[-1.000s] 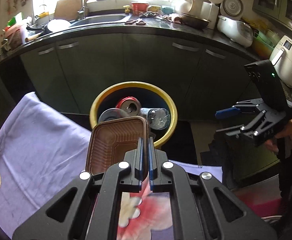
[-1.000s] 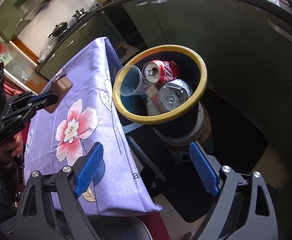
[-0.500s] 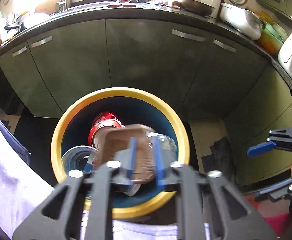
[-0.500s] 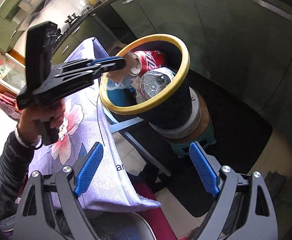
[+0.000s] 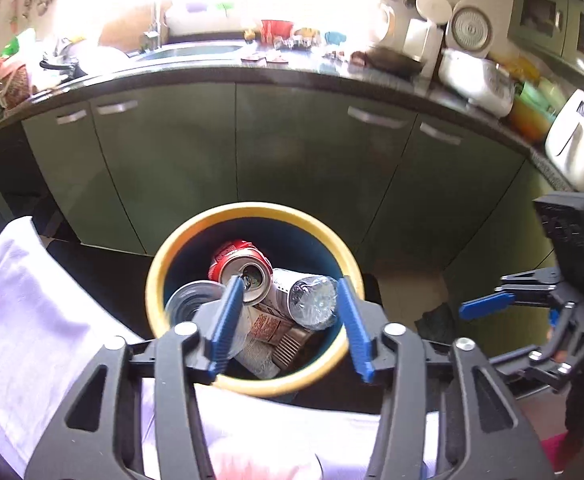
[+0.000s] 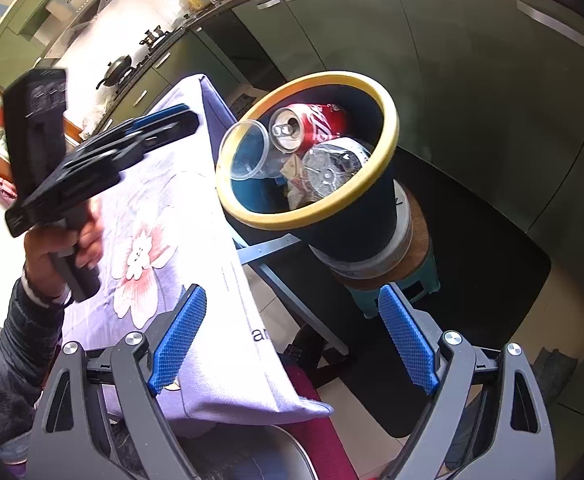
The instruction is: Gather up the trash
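The yellow-rimmed dark bin (image 5: pixel 334 240) (image 6: pixel 390 136) stands past the table's edge. Inside lie a red can (image 5: pixel 239 260) (image 6: pixel 320 126), a clear bottle (image 5: pixel 314 300) (image 6: pixel 332 166), a clear cup (image 5: pixel 191 304) (image 6: pixel 247 152), paper wrappers (image 5: pixel 267 326) and a ribbed brown tray (image 5: pixel 289 346). My left gripper (image 5: pixel 289 324) hovers in front of the bin, its jaws opening with nothing between the pads. In the right wrist view a hand (image 6: pixel 61 248) holds it (image 6: pixel 189 118) over the table. My right gripper (image 6: pixel 292 338) (image 5: pixel 504 332) stands open and empty, off to the bin's right.
The table wears a purple floral cloth (image 6: pixel 151 220) (image 5: pixel 31 320). Green cabinets (image 5: pixel 312 168) and a cluttered counter (image 5: pixel 332 68) run behind the bin. Beneath the bin is a round stool (image 6: pixel 412 268) on a dark floor mat (image 6: pixel 472 280). A red seat (image 6: pixel 320 432) lies below.
My left gripper carried the brown tray from above the table to over the bin and its jaws parted; the tray now lies in the bin. The right gripper stayed open.
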Demonstrator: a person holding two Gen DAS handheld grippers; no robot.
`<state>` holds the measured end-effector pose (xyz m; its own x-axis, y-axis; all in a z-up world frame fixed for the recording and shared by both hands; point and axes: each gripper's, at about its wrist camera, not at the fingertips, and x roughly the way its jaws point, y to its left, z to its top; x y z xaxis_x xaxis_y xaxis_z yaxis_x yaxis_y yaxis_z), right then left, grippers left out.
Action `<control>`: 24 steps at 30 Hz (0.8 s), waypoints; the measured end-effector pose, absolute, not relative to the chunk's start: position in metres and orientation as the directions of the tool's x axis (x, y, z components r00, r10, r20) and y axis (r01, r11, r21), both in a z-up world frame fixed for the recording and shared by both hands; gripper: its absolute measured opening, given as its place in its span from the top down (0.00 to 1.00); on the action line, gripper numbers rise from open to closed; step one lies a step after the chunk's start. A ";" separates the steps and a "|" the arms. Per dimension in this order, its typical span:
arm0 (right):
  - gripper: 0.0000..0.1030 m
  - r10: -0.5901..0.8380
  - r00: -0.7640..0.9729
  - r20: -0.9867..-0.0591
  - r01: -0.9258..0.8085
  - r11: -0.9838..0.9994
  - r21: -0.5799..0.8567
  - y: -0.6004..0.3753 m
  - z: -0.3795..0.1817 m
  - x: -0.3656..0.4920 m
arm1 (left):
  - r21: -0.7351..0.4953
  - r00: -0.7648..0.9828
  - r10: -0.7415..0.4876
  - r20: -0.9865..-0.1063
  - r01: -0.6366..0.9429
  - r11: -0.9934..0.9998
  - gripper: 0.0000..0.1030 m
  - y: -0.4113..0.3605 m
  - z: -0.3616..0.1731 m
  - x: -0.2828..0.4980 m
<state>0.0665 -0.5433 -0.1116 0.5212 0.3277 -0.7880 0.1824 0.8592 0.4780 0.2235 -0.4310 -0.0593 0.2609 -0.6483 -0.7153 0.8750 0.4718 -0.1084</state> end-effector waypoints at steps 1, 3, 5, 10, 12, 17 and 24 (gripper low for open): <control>0.16 0.328 0.523 -0.787 0.178 0.861 0.477 -0.541 -0.110 0.067 | -0.108 0.269 -0.653 -0.708 0.873 0.476 0.47 -0.424 -0.054 0.219; 0.16 0.326 0.526 -0.785 0.167 0.866 0.472 -0.535 -0.105 0.066 | -0.100 0.295 -0.659 -0.692 0.864 0.493 0.42 -0.407 -0.043 0.210; 0.16 0.324 0.531 -0.783 0.155 0.871 0.466 -0.529 -0.099 0.066 | -0.089 0.329 -0.662 -0.673 0.853 0.514 0.35 -0.388 -0.032 0.198; 0.16 0.316 0.542 -0.779 0.121 0.887 0.445 -0.510 -0.088 0.066 | -0.064 0.462 -0.652 -0.601 0.785 0.616 0.16 -0.322 -0.006 0.163; 0.15 0.308 0.544 -0.780 0.104 0.898 0.428 -0.499 -0.084 0.068 | -0.068 0.514 -0.638 -0.574 0.746 0.662 0.09 -0.288 0.003 0.147; 0.09 0.273 0.577 -0.770 0.043 0.931 0.362 -0.465 -0.069 0.066 | -0.088 0.633 -0.552 -0.542 0.611 0.787 0.07 -0.204 0.019 0.111; 0.05 0.191 0.659 -0.728 -0.064 0.978 0.198 -0.401 -0.037 0.051 | 0.012 0.806 -0.302 -0.509 0.357 0.934 0.07 -0.105 0.032 0.066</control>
<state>0.0507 -0.4012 -0.0365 0.6589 0.1908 -0.7277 -0.0642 0.9780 0.1983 0.0657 -0.1053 0.0317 0.8063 -0.3017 -0.5087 0.3570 0.9340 0.0119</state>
